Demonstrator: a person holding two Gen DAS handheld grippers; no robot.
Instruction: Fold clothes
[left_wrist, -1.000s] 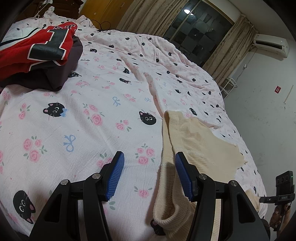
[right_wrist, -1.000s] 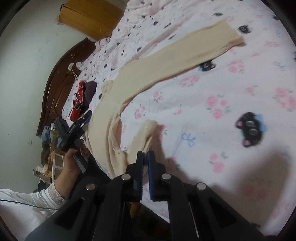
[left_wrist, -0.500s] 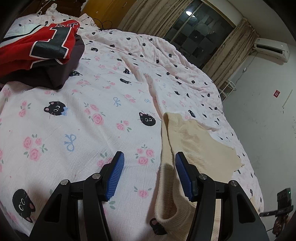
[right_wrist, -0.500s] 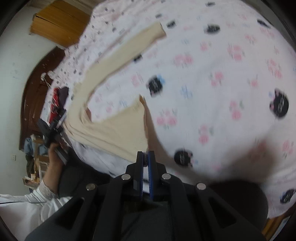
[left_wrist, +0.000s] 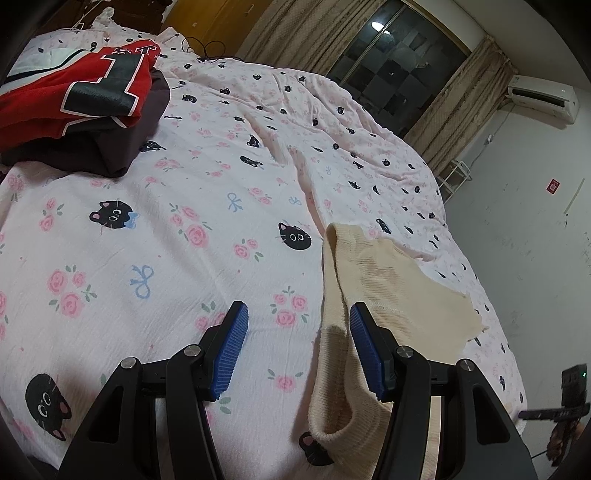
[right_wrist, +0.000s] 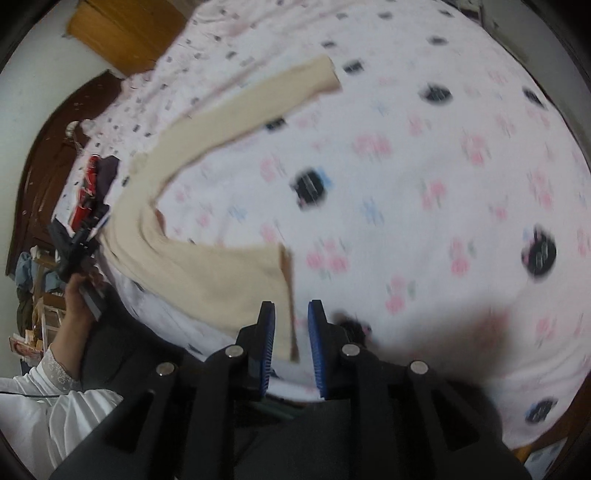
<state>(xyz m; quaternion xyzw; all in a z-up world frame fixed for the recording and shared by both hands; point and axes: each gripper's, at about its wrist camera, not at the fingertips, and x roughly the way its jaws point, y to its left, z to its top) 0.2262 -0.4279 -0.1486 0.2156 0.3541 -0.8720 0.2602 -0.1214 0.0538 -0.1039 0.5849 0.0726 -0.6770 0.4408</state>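
Two hand-held grippers are working over a cream sweater (left_wrist: 391, 295) that is lying spread near the edge of a bed (left_wrist: 155, 236) covered in a pink sheet printed with cats and roses. Its far sleeve (right_wrist: 258, 99) is stretching out across the sheet, while the near sleeve (right_wrist: 236, 273) is lying flat just in front of the right gripper (right_wrist: 291, 339). That gripper's blue jaws have just been opening; they are standing a little apart now, and the sleeve's cuff edge is sitting in the gap, though the blur is making it hard to say whether a pad is still brushing the knit. The left gripper (left_wrist: 299, 350) is hovering about half open above the sweater's shoulder and collar, holding nothing, its right pad just beside the cloth.

Judging by the layout, the step in hand is laying the near sleeve across for a fold. Doing it well means letting the cuff drop fully clear before drawing the jaws away, so the knit is not dragged back, then checking that the sleeve is lying smooth and straight.

No boxes or baskets are showing clearly; finished pieces seem to be gathering in a pile at the head of the bed, a red jersey (left_wrist: 74, 99) resting on a dark garment (left_wrist: 122, 144)
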